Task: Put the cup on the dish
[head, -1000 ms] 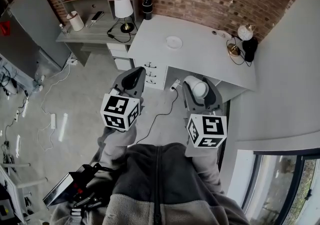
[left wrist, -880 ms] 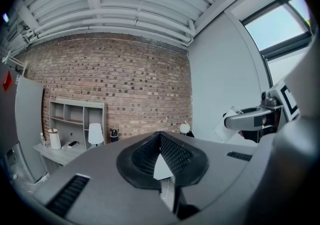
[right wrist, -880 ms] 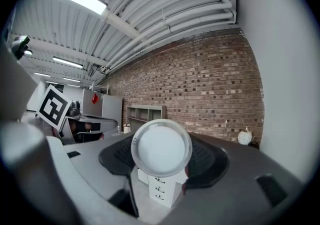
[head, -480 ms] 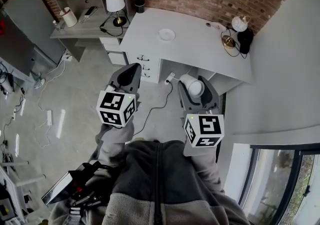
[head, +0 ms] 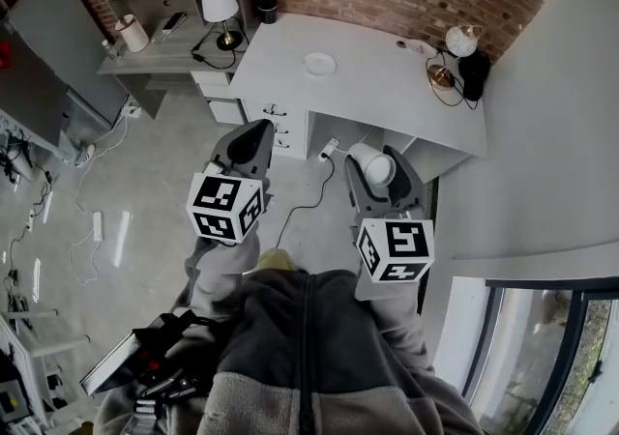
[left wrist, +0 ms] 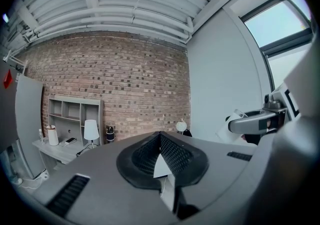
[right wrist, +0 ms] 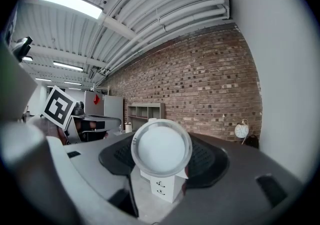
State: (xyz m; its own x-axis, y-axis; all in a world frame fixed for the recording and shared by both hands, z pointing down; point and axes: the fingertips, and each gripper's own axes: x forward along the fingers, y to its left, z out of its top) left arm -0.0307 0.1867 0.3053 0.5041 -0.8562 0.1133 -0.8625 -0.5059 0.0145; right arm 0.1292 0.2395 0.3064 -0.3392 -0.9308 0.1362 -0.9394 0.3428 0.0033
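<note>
A white cup (head: 377, 168) lies on its side between the jaws of my right gripper (head: 375, 160), which is shut on it. In the right gripper view the cup's round base (right wrist: 161, 148) faces the camera. The small white dish (head: 319, 64) sits on the white desk (head: 387, 95), ahead of both grippers and well apart from them. My left gripper (head: 253, 138) hangs over the floor in front of the desk's drawers. Its jaws meet at the tip (left wrist: 160, 136) with nothing between them.
On the desk's right end stand a globe lamp (head: 462, 40) and a black object (head: 475, 75). A grey side desk (head: 164, 51) with a table lamp (head: 217, 0) adjoins it at the left. Cables (head: 300, 206) trail across the floor. A grey wall (head: 542, 133) runs along the right.
Both grippers have moved a little toward the desk, with the cup still held in the right one. The desk and dish have shifted up and left in the head view.
</note>
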